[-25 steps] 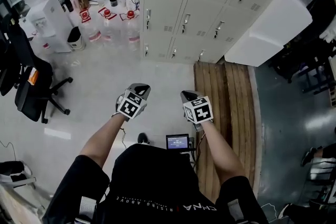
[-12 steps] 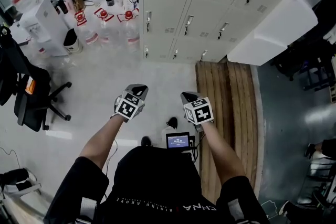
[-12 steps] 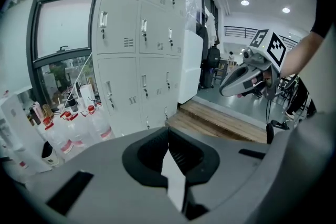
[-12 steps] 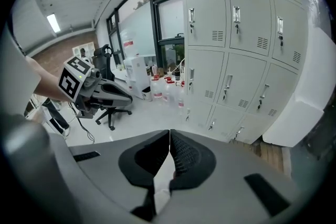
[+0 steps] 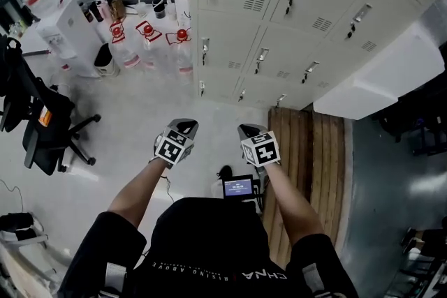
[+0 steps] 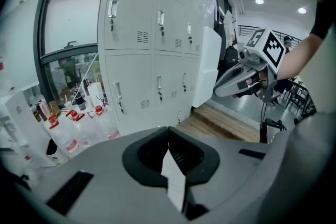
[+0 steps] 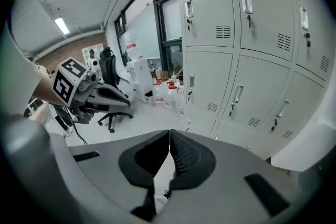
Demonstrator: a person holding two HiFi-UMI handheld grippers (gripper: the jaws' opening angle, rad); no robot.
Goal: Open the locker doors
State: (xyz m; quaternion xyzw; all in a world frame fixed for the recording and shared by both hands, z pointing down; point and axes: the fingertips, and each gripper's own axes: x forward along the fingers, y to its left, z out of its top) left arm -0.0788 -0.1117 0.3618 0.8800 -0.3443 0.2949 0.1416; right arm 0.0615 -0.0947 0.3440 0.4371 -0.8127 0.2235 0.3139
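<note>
A bank of pale grey lockers (image 5: 293, 17) fills the top of the head view, all the doors I can see closed, each with a small handle (image 5: 260, 56). The same lockers stand ahead in the left gripper view (image 6: 152, 60) and the right gripper view (image 7: 252, 60). My left gripper (image 5: 183, 128) and right gripper (image 5: 248, 130) are held side by side at waist height, well short of the lockers. Both are shut with nothing between the jaws, as shown in their own views (image 6: 169, 147) (image 7: 169, 147). Neither touches a door.
Large water bottles (image 5: 148, 45) with red caps stand on the floor left of the lockers, beside a white dispenser (image 5: 66, 31). A black office chair (image 5: 42, 129) is at the left. A wooden platform (image 5: 307, 150) lies below the lockers, and a white panel (image 5: 380, 80) juts out at the right.
The lockers have come closer and larger in the head view as the person stepped toward them. Both grippers stayed shut and kept their places side by side.
</note>
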